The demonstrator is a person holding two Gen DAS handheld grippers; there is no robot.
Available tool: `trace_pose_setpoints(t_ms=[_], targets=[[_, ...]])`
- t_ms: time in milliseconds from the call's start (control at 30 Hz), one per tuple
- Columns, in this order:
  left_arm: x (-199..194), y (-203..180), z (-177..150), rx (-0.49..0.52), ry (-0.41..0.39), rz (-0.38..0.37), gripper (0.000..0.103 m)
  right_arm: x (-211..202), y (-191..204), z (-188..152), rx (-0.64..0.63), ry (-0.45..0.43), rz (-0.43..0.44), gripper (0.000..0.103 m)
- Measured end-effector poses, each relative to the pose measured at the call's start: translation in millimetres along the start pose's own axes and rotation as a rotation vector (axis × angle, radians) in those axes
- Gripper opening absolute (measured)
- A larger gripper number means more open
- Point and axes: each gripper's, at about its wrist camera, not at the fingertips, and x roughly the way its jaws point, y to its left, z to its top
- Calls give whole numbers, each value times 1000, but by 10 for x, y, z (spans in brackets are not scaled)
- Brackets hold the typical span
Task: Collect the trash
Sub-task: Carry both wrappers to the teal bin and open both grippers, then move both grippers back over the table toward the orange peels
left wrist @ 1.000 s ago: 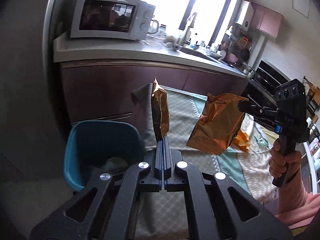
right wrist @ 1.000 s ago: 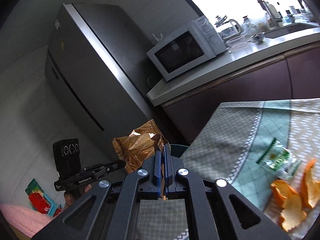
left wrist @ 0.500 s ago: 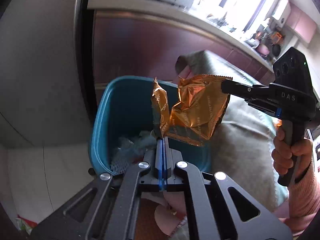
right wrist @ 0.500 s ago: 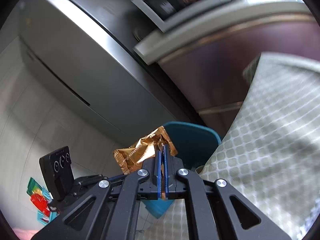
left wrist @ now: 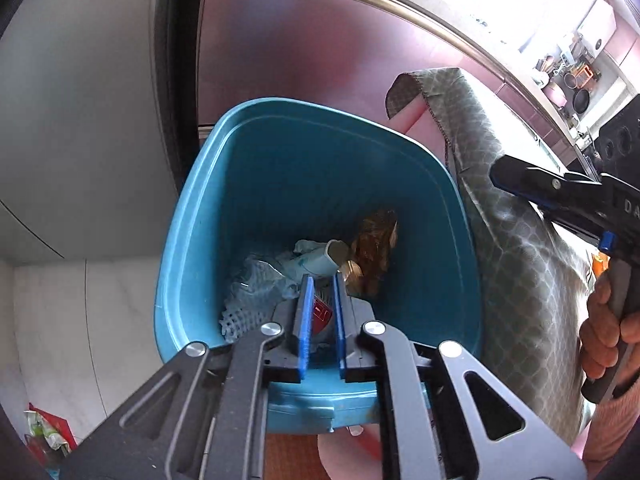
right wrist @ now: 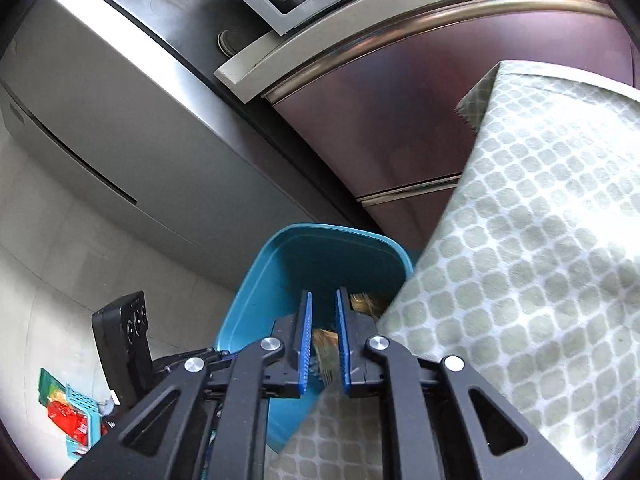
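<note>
1. The left gripper (left wrist: 320, 304) hangs over the near rim of the blue bin (left wrist: 192, 240). Its jaws stand a little apart with nothing between them.
2. The right gripper (right wrist: 322, 332) sits just above the edge of the tablecloth (right wrist: 540, 280), aimed at the same bin (right wrist: 240, 312). Its jaws are parted about as far and hold nothing.
3. Down in the bin lie the gold snack wrappers (left wrist: 374, 248), against the right wall, touching a pale tube (left wrist: 320, 262) and some blue netting (left wrist: 248, 292). From the right wrist view only a strip of gold wrapper (right wrist: 366, 304) shows past the cloth.
4. Beyond the bin stand the purple cabinet (left wrist: 304, 52) and the grey fridge (right wrist: 120, 120).
5. Risks, as I judge them: either gripper could clip the rim on lifting away and tip the bin; the right one sits so close to the hanging cloth that it might snag and drag it.
</note>
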Motion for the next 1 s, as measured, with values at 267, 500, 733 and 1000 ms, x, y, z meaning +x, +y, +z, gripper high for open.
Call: trace_pose_setpoints(t_ms=[267, 500, 733, 1000], targets=[[-313, -327, -15, 71, -100, -8, 19, -281, 29, -99, -66, -31, -6, 29], [-732, -843, -97, 191, -216, -70, 28, -915, 24, -389, -151, -103, -24, 37], [-922, -1498, -202, 314, -248, -171, 36, -1619, -44, -749, -193, -202, -97, 44], [-805, -2154, -391, 389, -200, -279, 36, -2447, -517, -1192, -85, -300, -228, 44]])
